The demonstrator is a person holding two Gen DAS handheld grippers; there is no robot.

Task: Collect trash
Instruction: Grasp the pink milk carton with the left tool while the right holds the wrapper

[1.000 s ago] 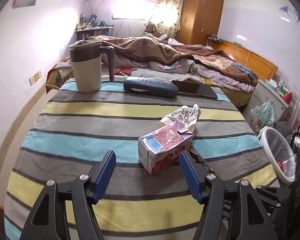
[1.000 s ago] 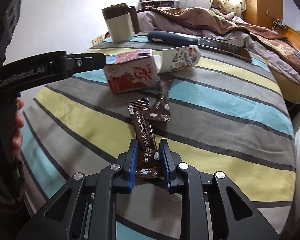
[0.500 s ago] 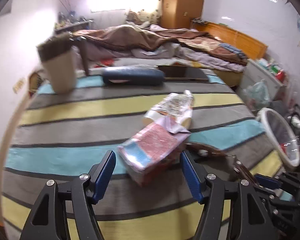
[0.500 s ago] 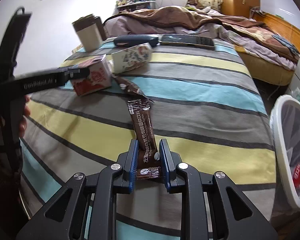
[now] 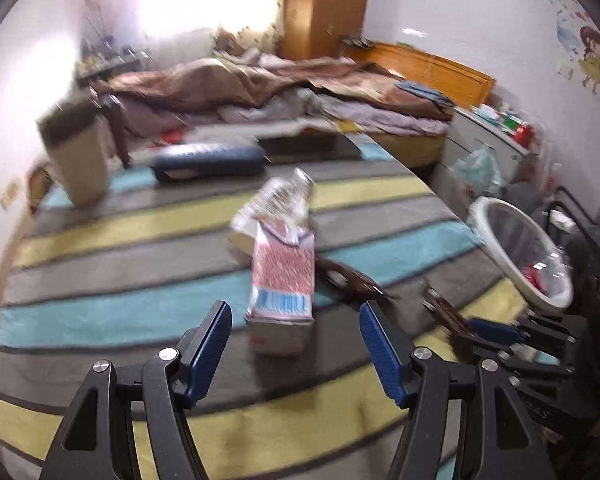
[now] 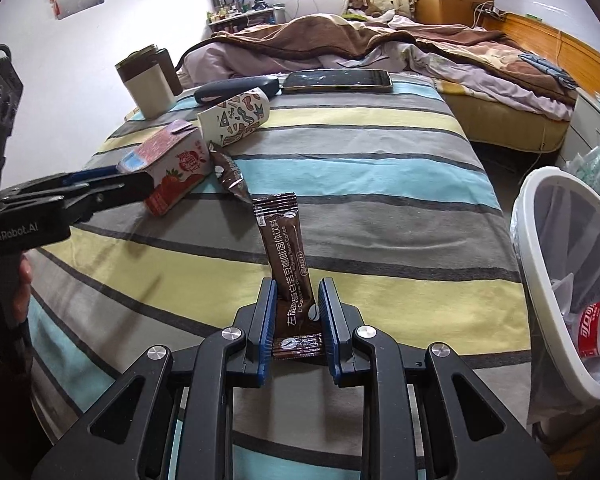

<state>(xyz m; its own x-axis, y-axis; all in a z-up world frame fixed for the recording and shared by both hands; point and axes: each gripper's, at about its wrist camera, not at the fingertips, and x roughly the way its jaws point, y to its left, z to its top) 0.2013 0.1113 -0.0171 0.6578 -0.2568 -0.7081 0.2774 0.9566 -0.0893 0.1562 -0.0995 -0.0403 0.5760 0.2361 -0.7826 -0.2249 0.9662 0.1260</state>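
Observation:
My right gripper is shut on a brown coffee sachet and holds it above the striped table. My left gripper is open, its jaws on either side of a pink strawberry milk carton lying on the table; the carton also shows in the right wrist view. A patterned paper cup lies on its side behind the carton. A second brown sachet lies beside the carton. A white trash bin stands right of the table.
A tan mug, a dark blue case and a phone lie at the table's far end. A bed with brown blankets is beyond. The bin holds a red cup.
My right gripper has lifted the sachet and swung right toward the bin. My left gripper has moved round the carton, which now points lengthwise between the jaws.

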